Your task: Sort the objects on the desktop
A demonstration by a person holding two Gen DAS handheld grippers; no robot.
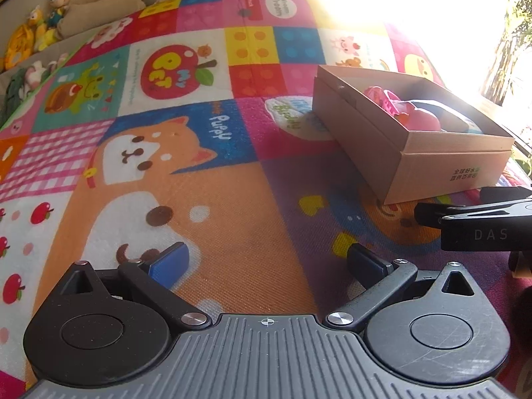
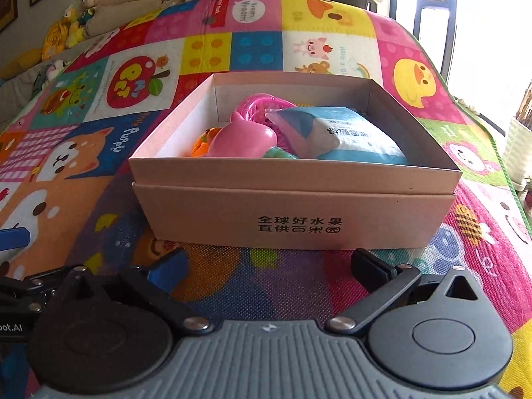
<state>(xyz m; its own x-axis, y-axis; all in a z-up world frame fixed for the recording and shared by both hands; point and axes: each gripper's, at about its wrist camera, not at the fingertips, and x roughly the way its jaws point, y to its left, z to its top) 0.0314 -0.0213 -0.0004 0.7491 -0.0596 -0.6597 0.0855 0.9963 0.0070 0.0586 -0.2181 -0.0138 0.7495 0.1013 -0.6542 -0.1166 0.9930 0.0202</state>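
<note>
Bright cartoon squares cover the play mat (image 2: 252, 46) that everything sits on, with hard window glare washing out its far right corner in the left wrist view. Our landmark is the cardboard box (image 2: 292, 212), lid off, black printed characters on its near wall, standing squarely on the mat.

Inside the box sits a pink toy (image 2: 244, 139) toward the left, with something orange (image 2: 202, 143) tucked against that toy's left side. Behind the pink toy a pink mesh piece (image 2: 256, 106) peeks up. Filling the right half of the box is a blue and white packet (image 2: 342, 133), tilted, leaning over a bit of teal below it.

Just in front of the box hovers the right gripper (image 2: 266, 266), jaws spread as wide as they go, nothing between them, only mat showing through the gap. Well to the left of the box, the left gripper (image 1: 266, 259) points down at the mat's puppy picture (image 1: 146, 153); its jaws also stand wide apart and empty, blue pads facing bare mat. From that view the box (image 1: 429, 173) lies off to the right.

Far behind the box, along the mat's left edge, stuffed toys (image 2: 71, 21) and a beige cushion (image 2: 133, 3) line up.
</note>
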